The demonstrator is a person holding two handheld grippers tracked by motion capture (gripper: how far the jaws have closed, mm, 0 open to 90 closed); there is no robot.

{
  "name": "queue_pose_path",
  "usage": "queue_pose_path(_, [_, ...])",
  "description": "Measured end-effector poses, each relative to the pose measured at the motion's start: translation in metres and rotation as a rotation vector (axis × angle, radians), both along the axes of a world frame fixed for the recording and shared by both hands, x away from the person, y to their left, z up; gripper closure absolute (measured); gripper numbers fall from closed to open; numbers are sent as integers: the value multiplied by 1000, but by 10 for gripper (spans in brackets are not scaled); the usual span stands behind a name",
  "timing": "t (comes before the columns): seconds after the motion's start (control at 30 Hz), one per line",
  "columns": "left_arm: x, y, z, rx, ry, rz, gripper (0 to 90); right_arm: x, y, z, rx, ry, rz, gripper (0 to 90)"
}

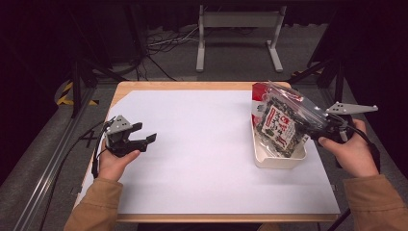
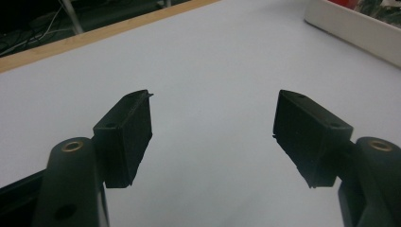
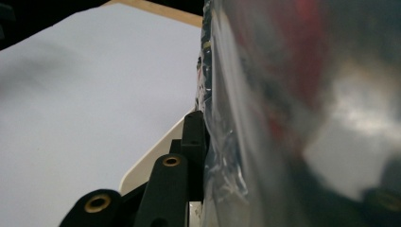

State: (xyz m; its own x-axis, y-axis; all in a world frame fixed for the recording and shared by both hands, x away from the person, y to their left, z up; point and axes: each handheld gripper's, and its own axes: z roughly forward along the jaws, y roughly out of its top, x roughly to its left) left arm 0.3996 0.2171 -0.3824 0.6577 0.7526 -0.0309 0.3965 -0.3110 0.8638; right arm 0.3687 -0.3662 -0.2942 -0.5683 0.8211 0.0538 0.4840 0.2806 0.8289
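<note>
A clear plastic bag (image 1: 279,122) of dark snacks with a red and white label hangs tilted over a white tray (image 1: 276,162) at the table's right. My right gripper (image 1: 315,128) is shut on the bag's right side. In the right gripper view one black finger (image 3: 193,137) presses against the crinkled bag (image 3: 265,94), which hides the other finger. My left gripper (image 1: 147,132) is held at the table's left side, just above the white sheet, open with nothing between its jaws. In the left gripper view, my left gripper (image 2: 213,97) has only bare sheet beyond it.
A white sheet (image 1: 202,144) covers most of the wooden table. A red and white packet (image 1: 260,92) stands at the tray's far end, behind the bag. The tray's rim (image 2: 350,26) shows far off in the left gripper view. A metal stand (image 1: 238,29) and cables lie on the floor beyond.
</note>
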Motion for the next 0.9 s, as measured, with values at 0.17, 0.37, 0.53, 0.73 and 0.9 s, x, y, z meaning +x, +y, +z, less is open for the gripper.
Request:
queue_pose_path(0.17, [-8, 6, -5, 15, 12, 1, 291, -2, 0, -3, 4, -57, -22, 615])
queue_pose_path(0.37, [-18, 12, -8, 18, 11, 2, 290, -8, -3, -8, 58, -111, -51, 464])
queue_pose_path(0.53, [-29, 12, -6, 16, -4, -4, 288, -20, -7, -9, 108, -187, -72, 356])
queue_pose_path(0.73, [-46, 7, 0, 20, -45, -33, 286, -43, -9, -15, 87, -270, -99, 327])
queue_pose_path(0.9, [-58, 6, 1, 14, -72, -54, 285, -60, -5, -24, 75, -318, -99, 330])
